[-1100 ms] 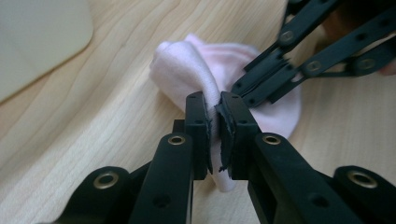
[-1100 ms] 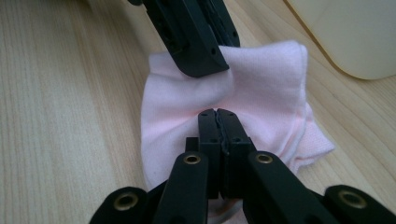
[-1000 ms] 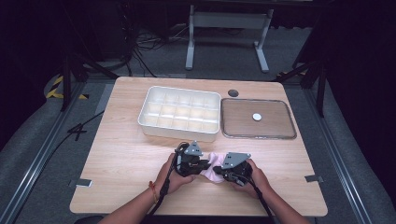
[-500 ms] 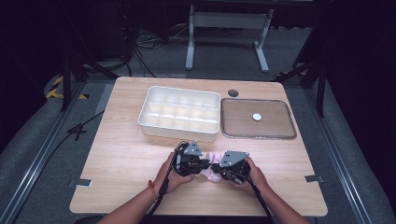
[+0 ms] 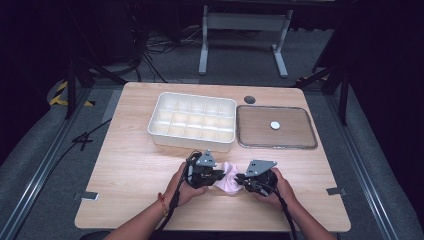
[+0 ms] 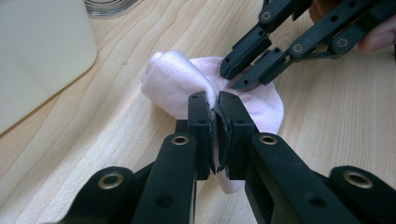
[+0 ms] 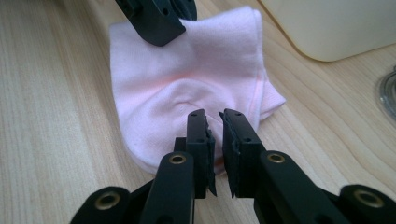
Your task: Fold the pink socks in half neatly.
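Sock point(image 5: 227, 176), pink and bunched, lies on the wooden table point(image 5: 130, 165) between my two claws, its length running from one to the other. My left gripper point(image 6: 216, 103) pinches its near fold; my right gripper point(image 7: 214, 122) has just eased slightly apart, cloth lying loose between the pads.

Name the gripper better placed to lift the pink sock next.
Left. The left gripper is already shut on a fold of the pink sock, while the right gripper has just been opening, its jaws apart at the sock's edge.
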### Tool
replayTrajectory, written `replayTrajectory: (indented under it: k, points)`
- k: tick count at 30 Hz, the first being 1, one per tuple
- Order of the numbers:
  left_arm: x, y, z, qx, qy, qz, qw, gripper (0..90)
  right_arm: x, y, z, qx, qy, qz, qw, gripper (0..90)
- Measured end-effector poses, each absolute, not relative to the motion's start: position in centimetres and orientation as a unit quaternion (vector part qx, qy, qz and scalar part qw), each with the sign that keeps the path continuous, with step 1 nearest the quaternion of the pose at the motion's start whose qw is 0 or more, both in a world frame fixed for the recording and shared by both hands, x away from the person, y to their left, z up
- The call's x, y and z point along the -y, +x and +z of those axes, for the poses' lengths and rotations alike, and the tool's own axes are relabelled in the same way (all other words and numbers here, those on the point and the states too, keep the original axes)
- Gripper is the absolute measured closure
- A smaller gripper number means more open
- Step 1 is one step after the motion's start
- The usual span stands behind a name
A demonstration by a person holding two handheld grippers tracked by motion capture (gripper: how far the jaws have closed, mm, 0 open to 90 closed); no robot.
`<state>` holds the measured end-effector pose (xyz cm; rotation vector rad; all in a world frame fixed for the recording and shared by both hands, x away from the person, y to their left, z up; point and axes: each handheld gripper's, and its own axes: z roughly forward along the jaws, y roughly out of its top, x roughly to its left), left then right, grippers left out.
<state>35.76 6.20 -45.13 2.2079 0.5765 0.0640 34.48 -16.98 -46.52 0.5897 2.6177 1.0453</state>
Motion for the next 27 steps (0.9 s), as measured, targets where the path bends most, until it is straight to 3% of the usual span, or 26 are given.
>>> replayTrajectory:
  k: [12, 14, 17, 27]
  points:
    - [-4.8, 35.5, -45.2, -0.211, 0.888, 0.037, 0.407, 83.4, 16.1, 34.5, -46.9, -0.903, 0.197, 0.358, 0.130, 85.4]
    - [-4.7, 35.5, -45.2, -0.210, 0.889, 0.039, 0.404, 84.1, 16.1, 34.5, -46.9, -0.903, 0.197, 0.359, 0.130, 84.3]
    - [-4.8, 35.5, -45.2, -0.207, 0.890, 0.039, 0.403, 84.6, 16.4, 34.5, -46.5, -0.898, 0.199, 0.369, 0.131, 74.5]
    - [-4.5, 35.3, -45.0, -0.201, 0.887, 0.037, 0.415, 84.7, 17.7, 35.0, -46.8, -0.897, 0.218, 0.364, 0.127, 76.8]
